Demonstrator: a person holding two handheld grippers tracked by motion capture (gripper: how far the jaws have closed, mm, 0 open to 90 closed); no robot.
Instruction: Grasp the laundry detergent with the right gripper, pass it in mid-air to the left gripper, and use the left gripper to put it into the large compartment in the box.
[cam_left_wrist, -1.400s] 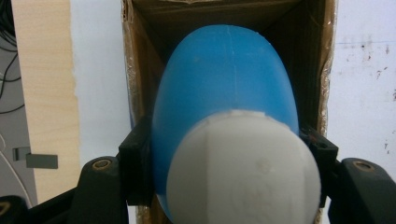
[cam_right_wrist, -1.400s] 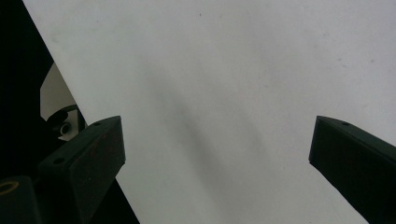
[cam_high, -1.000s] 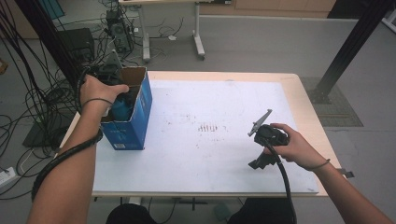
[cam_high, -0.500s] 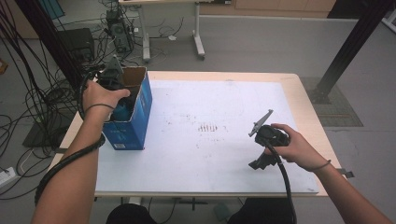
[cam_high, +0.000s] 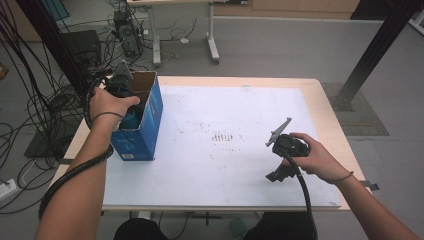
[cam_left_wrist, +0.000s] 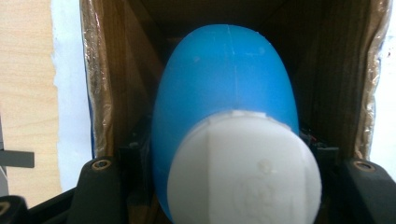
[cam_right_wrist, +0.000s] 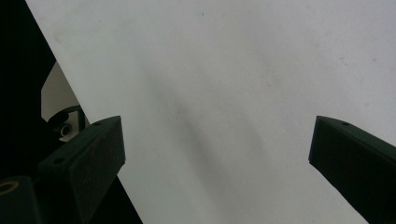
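So the left gripper (cam_high: 131, 107) is down in the open top of the blue box (cam_high: 145, 135) at the left side of the table (cam_high: 210, 170), and it's clamped on a blue bottle (cam_left_wrist: 224, 88) with a white cap (cam_left_wrist: 243, 172). From the left gripper view the bottle sits between the jaws with the cap end toward the camera and the body pointing into the cardboard walls.

Compared with a second ago, the hand looks shifted a bit toward the far end of the box and a little higher, with the grey plate now poking up above the rim. Small change though. My guess is the bottle is either on its way out or just being settled in, can't say which from here.

The right gripper (cam_high: 282, 150) sits parked over the white tabletop, same spot as before, jaws wide apart with nothing between them.
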